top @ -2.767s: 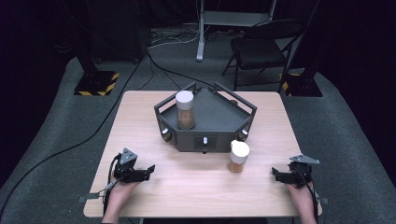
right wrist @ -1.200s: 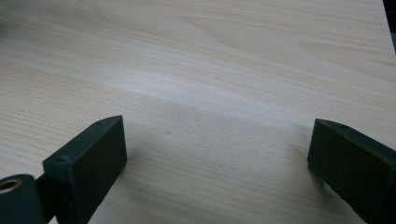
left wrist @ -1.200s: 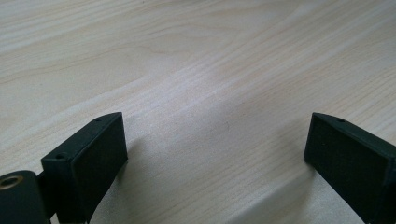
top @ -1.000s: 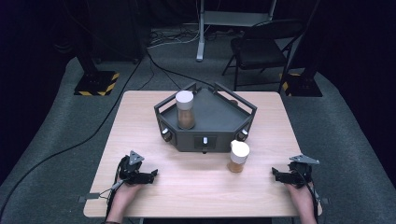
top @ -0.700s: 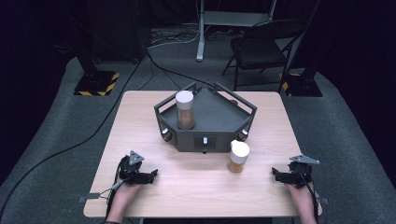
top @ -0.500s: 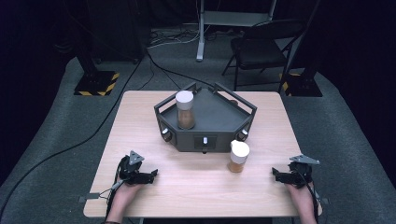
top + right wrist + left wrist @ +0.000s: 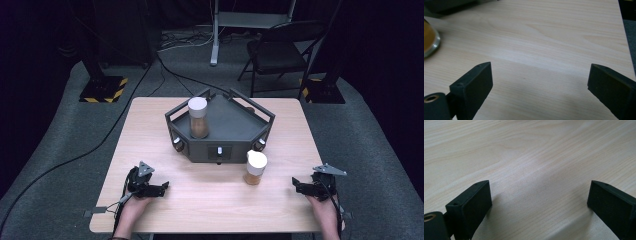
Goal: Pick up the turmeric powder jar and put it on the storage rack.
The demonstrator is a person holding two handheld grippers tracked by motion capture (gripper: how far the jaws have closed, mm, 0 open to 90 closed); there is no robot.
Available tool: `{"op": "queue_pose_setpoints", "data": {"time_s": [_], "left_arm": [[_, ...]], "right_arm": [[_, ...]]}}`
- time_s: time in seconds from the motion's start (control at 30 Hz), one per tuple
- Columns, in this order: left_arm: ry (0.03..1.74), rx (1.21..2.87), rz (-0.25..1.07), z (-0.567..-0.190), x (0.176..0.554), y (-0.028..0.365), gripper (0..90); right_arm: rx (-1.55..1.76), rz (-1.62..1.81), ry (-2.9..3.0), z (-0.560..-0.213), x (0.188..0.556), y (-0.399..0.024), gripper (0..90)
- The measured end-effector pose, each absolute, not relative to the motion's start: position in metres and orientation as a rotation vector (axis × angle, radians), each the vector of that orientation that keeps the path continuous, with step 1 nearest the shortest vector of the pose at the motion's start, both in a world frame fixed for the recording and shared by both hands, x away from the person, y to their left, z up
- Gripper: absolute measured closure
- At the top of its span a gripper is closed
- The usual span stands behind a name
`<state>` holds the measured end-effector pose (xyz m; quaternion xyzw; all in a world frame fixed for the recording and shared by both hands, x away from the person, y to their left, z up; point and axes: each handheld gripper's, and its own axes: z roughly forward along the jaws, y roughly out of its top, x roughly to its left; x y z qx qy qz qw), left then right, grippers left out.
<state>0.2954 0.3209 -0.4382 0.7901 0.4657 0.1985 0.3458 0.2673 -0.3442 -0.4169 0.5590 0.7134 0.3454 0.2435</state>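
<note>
While both grippers rest low on the bench (image 7: 150, 125) near its front edge, we find no work yet begun on either jar. The left gripper (image 7: 161, 188) sits toward the front left corner with its jaws spread wide and nothing between them; its own view confirms bare wood between the two black jaws. The right gripper (image 7: 297, 184) sits toward the front right corner, likewise released, its jaws well apart over bare wood.

We take the nearer jar (image 7: 255, 168) as the item in hand: white-lidded, amber contents, upright on the bench just in front of the grey tray (image 7: 235, 127), off that tray's front right corner. Its base shows at the left margin of the right gripper view (image 7: 429, 37). It stands between the two grippers, nearer the right one, and is touched by neither.

A second jar (image 7: 198, 117) of the same kind stands upright inside the tray, toward its left side.

In our judgement the task is at its outset. One jar appears seated in the tray; the other remains outside it. The approach, grasp and placement are all outstanding.
</note>
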Motion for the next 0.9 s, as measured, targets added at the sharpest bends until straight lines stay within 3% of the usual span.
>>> {"op": "queue_pose_setpoints", "data": {"time_s": [0.9], "left_arm": [[1.204,2.054,0.513,-0.438,0.296,0.321,4.7]], "right_arm": [[1.413,1.148,1.987,-0.387,0.245,-0.327,5.4]]}}
